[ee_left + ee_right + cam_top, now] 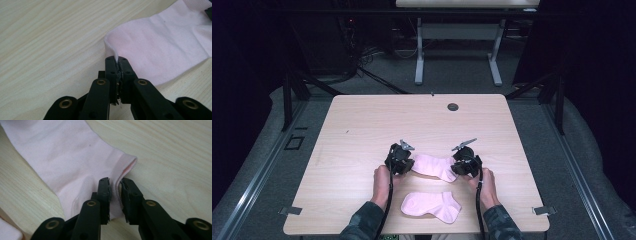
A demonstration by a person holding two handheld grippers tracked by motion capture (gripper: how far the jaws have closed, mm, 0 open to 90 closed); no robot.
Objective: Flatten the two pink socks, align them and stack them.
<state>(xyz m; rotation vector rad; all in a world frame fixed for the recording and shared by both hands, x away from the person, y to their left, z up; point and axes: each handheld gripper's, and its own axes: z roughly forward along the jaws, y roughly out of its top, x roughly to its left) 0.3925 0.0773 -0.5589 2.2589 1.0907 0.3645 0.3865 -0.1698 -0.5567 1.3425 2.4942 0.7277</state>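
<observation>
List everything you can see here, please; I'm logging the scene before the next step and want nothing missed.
far sock: one, pale pink, mid-table between the two grippers, one end at each.
near sock: one, pale pink, flat near the table's front edge, untouched.
table: one, light wood, with a small dark round cap near its far edge.
second table: one, white legs, behind on the grey floor.
cables: several, black, on the floor at back left.
left gripper: one, black, jaws shut on the far sock's edge.
right gripper: one, black, jaws narrowly apart around the far sock's ribbed cuff.
hands: two, entering from the bottom, dark patterned sleeves.
</observation>
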